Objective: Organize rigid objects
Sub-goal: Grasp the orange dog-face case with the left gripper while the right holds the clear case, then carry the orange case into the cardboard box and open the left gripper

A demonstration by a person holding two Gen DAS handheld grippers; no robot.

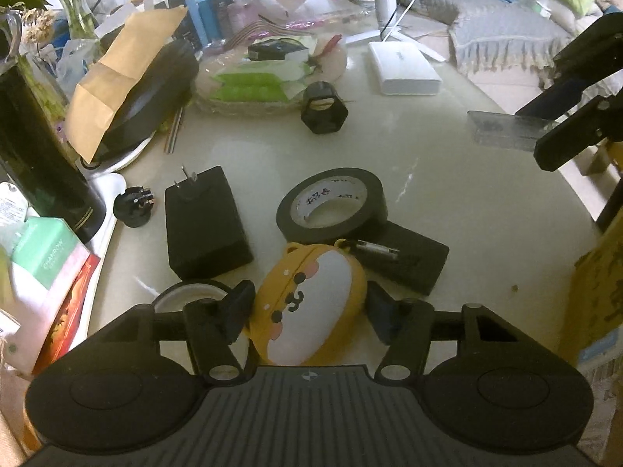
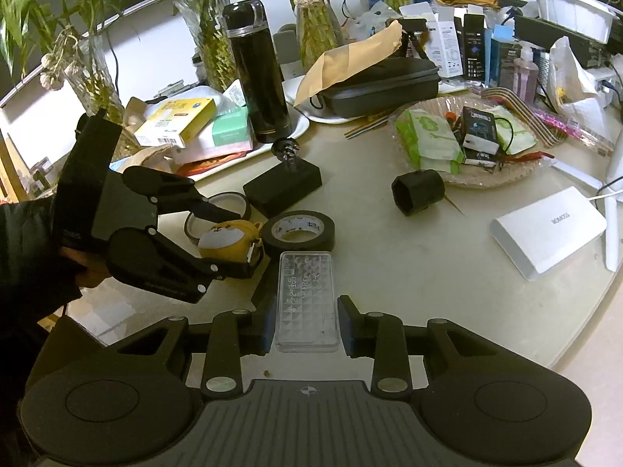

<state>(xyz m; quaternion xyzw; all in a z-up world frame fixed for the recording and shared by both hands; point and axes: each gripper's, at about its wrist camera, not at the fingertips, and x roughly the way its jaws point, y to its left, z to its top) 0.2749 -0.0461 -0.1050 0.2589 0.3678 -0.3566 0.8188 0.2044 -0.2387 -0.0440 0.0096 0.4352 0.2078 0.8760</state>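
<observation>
My left gripper (image 1: 309,307) is shut on a yellow bear-faced case (image 1: 311,303), just above the table; it also shows in the right wrist view (image 2: 227,239). My right gripper (image 2: 305,321) is shut on a clear plastic box (image 2: 305,299), seen at the right in the left wrist view (image 1: 502,130). A black tape roll (image 1: 331,204) lies just beyond the yellow case. A black charger block (image 1: 204,222), a second black block (image 1: 405,258), a small black round adapter (image 1: 134,206) and a black hexagonal part (image 1: 325,109) lie on the table.
A second tape roll (image 1: 190,295) sits under my left finger. A white power bank (image 1: 405,68) lies far right. A woven basket (image 2: 467,144) of packets, a black flask (image 2: 259,74), a black case (image 2: 381,81), a tray of boxes (image 2: 187,128) and vases crowd the back.
</observation>
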